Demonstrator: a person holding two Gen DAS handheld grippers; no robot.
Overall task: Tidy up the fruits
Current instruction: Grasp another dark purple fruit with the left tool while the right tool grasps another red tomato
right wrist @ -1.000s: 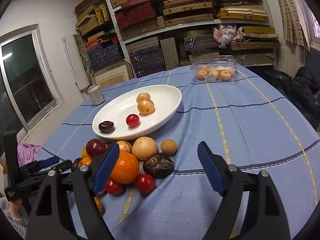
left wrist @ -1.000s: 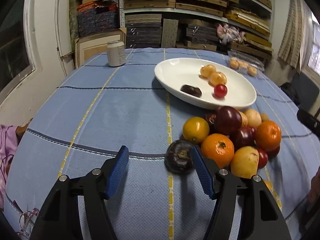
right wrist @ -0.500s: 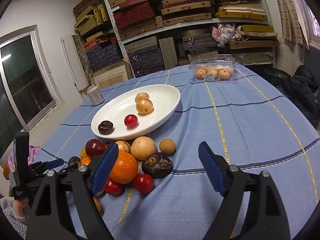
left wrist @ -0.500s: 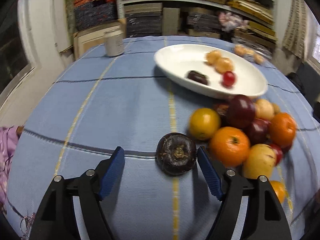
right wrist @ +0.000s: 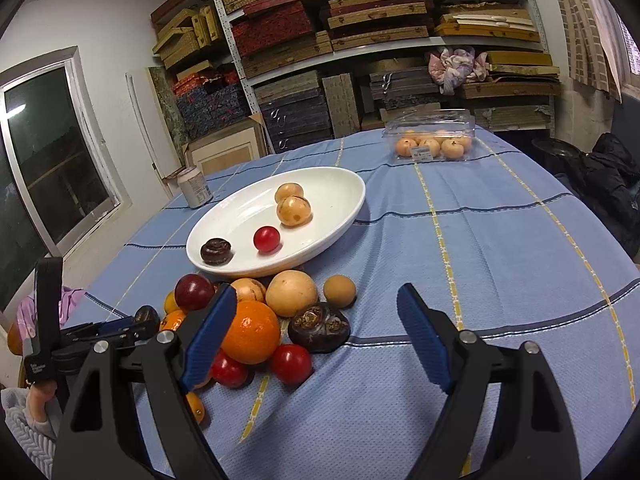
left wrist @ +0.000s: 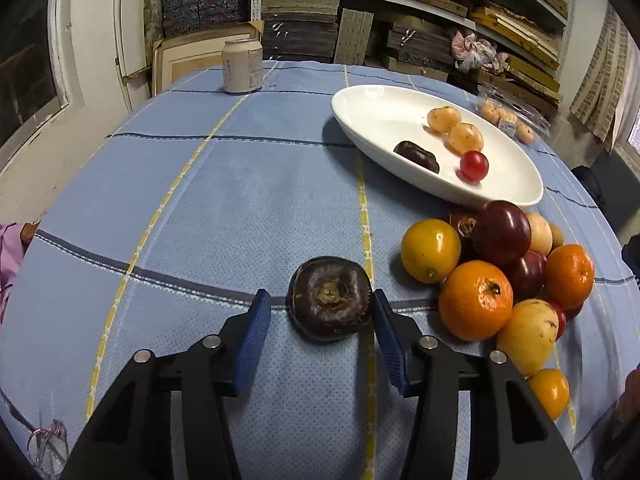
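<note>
Squat dark fruit (left wrist: 330,298) on tablecloth, stem end toward camera, between closing left gripper (left wrist: 320,330) fingers, not yet clenched.

Left tongs (left wrist: 318,320) closing around dark fruit (left wrist: 330,298), formerly beside it.

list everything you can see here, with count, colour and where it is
dark round fruit: one, purple-black, on the cloth between the left gripper's closing pads, a gap still showing on one side
white dish: one, mid-table, holding two tan fruits, one red, one dark
fruit pile: orange, red, yellow, tan and dark pieces, in front of the dish; exact count unclear
clear box: one, far edge, pale orange fruit inside
can: one, whitish, far corner
tablecloth: blue, lined
left gripper: black, blue pads
right gripper: open, empty
</note>
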